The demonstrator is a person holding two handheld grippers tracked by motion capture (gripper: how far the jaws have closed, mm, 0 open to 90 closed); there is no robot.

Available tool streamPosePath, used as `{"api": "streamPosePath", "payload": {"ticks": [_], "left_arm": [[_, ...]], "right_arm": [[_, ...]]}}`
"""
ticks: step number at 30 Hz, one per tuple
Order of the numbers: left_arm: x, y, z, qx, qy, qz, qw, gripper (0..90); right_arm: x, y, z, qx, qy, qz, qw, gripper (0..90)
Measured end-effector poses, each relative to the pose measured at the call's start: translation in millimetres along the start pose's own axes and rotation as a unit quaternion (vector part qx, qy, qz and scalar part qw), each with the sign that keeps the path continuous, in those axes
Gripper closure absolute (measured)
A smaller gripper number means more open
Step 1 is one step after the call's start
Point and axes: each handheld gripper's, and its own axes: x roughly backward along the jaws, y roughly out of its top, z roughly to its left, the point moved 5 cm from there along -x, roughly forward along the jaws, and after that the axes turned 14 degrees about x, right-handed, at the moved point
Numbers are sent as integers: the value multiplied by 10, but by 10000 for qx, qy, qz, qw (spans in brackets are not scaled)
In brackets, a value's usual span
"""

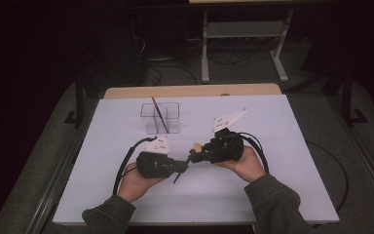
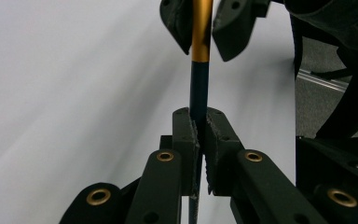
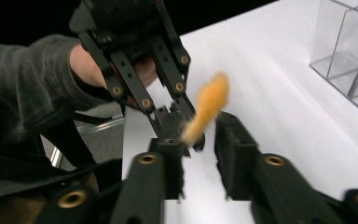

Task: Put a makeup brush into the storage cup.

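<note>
left gripper [image 2: 199, 140] is clamped on the paintbrush [image 2: 199, 88], right gripper [image 3: 200, 140] loosened, so it might tip.

Glossy brush handle [image 2: 199, 88], clear plastic holder [image 1: 160, 117].

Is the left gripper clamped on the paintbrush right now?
Yes. The left gripper is shut on the paintbrush: its pads press the dark handle from both sides.
</note>
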Motion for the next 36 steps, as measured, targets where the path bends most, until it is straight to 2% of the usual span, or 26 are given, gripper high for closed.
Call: {"api": "streamPosePath", "payload": {"ticks": [4,5,6,8,13,16,18,20,23,24,27,33,36], "left_arm": [[-27,-5,-12,-22,-103,114,9999,827],[-40,-7,-17,-6,-155,148,9998,808],[-50,-9,-22,-30,-105,196,9997,737],[-69,-20,-38,-78,-78,268,9996,709],[-98,-26,-58,-106,-61,333,9994,733],[-92,-29,-63,-221,-107,393,9989,775],[-102,-33,-84,-235,-105,351,9991,818],[-96,-30,-68,-262,-86,372,9989,823],[-86,-23,-56,-86,-142,195,9997,832],[-76,-16,-47,-30,-216,106,9997,833],[-51,-6,-25,107,-265,-61,9996,834],[-14,17,7,212,-251,-213,9992,835],[-33,19,6,255,-230,-213,9992,836]], "right_arm": [[4,5,12,-9,106,-2,9999,827],[2,4,16,8,137,32,9999,828],[1,4,18,31,127,74,9999,829],[12,9,25,34,152,211,9997,829],[20,71,53,224,228,487,9983,829],[11,92,73,309,239,594,9975,829],[2,95,73,344,225,569,9975,829],[-1,95,80,310,237,526,9979,826],[-1,94,82,334,185,404,9985,811],[5,94,80,351,146,333,9987,787],[8,85,67,301,29,194,9994,727],[-11,80,50,310,-126,79,9994,726],[-29,94,44,333,-183,-6,9993,742]]}}
